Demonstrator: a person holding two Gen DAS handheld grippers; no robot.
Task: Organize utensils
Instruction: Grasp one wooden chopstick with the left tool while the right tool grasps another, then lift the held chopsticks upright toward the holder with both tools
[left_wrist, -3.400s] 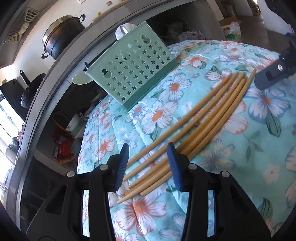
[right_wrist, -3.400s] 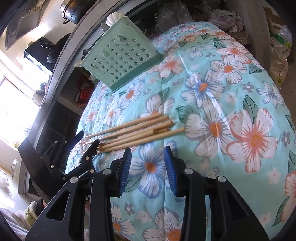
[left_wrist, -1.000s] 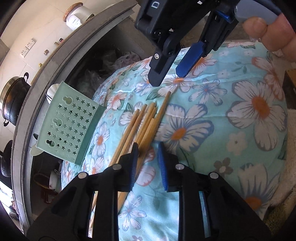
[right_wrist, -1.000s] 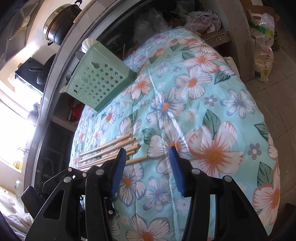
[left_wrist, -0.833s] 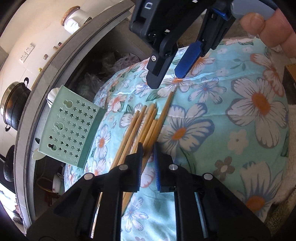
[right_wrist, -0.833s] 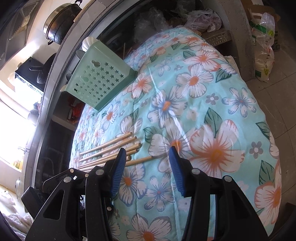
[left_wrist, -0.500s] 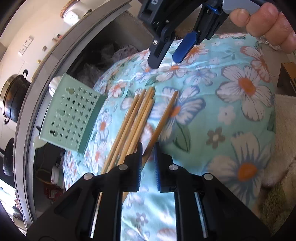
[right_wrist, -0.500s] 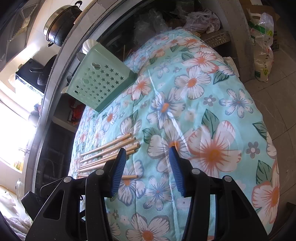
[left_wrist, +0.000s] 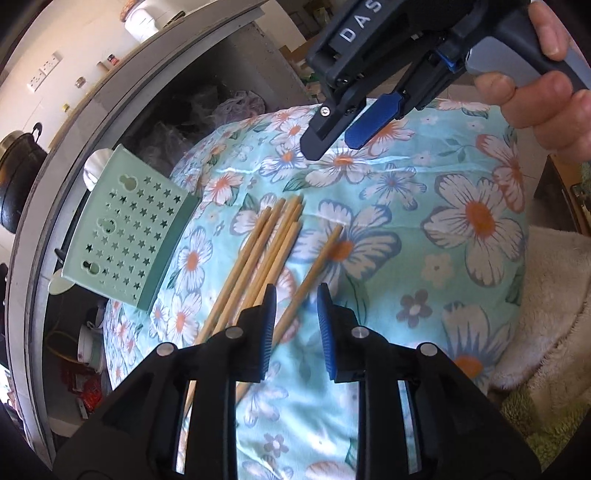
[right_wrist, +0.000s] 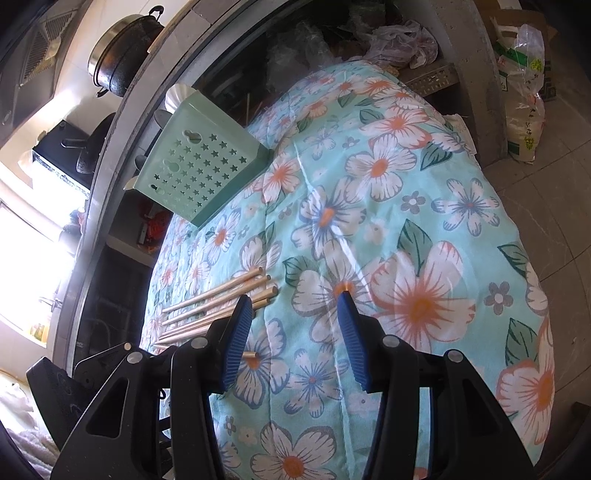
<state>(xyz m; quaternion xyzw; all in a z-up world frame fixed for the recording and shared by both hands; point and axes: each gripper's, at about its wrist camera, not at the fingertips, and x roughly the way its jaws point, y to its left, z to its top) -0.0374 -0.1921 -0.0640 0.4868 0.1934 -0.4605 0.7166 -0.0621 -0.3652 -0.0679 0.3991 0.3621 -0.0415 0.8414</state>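
Several wooden chopsticks (left_wrist: 266, 243) lie bundled on the flowered cloth (left_wrist: 476, 221). One single chopstick (left_wrist: 317, 258) lies apart to their right. It runs between the pads of my left gripper (left_wrist: 295, 295), whose jaws are opening, with a gap on both sides of the stick. A mint-green star-holed utensil holder (left_wrist: 125, 229) lies on its side at the cloth's far left edge. My right gripper (right_wrist: 293, 299) hovers open over the cloth with nothing between its fingers, just right of the bundle (right_wrist: 221, 295); the holder (right_wrist: 199, 166) lies beyond. The right gripper (left_wrist: 334, 142) also shows in the left wrist view.
A grey counter edge (left_wrist: 74, 129) curves behind the cloth, with a black pot (right_wrist: 118, 55) on it and bags (right_wrist: 399, 44) stuffed beneath. A white fluffy rug (left_wrist: 554, 295) lies to the right. A plastic sack (right_wrist: 524, 92) stands on the tiled floor.
My left gripper shut on one chopstick, drew it away to the right of the bundle, then its jaws spread again. The right gripper has not moved.
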